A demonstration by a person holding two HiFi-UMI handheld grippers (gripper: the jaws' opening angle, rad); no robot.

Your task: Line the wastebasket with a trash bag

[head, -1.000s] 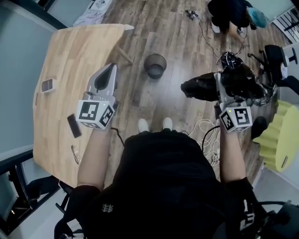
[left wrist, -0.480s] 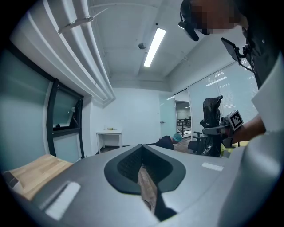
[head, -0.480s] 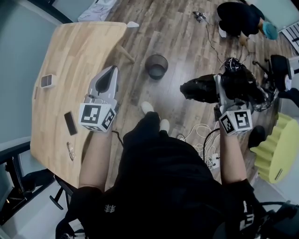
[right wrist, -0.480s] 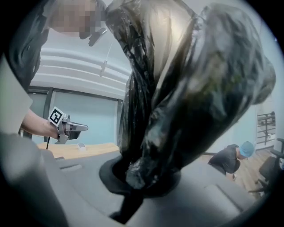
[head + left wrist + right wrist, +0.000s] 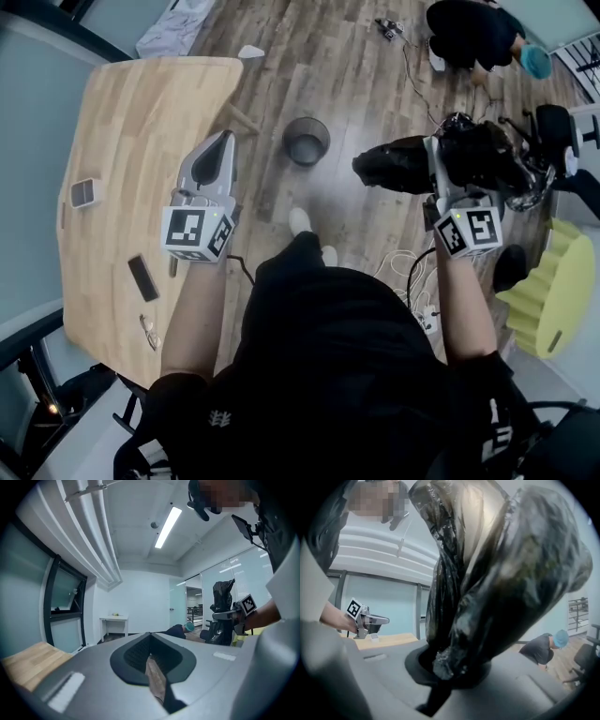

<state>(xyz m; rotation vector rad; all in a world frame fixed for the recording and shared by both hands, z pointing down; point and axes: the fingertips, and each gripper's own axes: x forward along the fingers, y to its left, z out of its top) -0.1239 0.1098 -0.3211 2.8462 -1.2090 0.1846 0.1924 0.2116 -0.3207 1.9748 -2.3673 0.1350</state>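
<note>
A dark mesh wastebasket [image 5: 307,141] stands upright on the wood floor ahead of the person's feet. My right gripper [image 5: 434,155] is shut on a crumpled black trash bag [image 5: 398,170], held level to the right of the basket. The bag bulges on both sides of the jaws. In the right gripper view the trash bag [image 5: 487,573] fills most of the picture and is pinched at the right gripper [image 5: 440,670]. My left gripper [image 5: 223,141] is shut and empty, over the table's near corner, left of the basket. In its own view the left gripper [image 5: 150,644] holds nothing.
A wooden table [image 5: 122,122] at the left carries a phone [image 5: 142,277], a small box [image 5: 82,192] and glasses [image 5: 150,331]. White cables [image 5: 414,272] lie on the floor at the right. A person crouches at the far right [image 5: 478,33], near chairs [image 5: 553,291].
The person has stepped forward, one foot now ahead of the other. Both grippers have moved with the body, still shut, the bag still in the right one.
</note>
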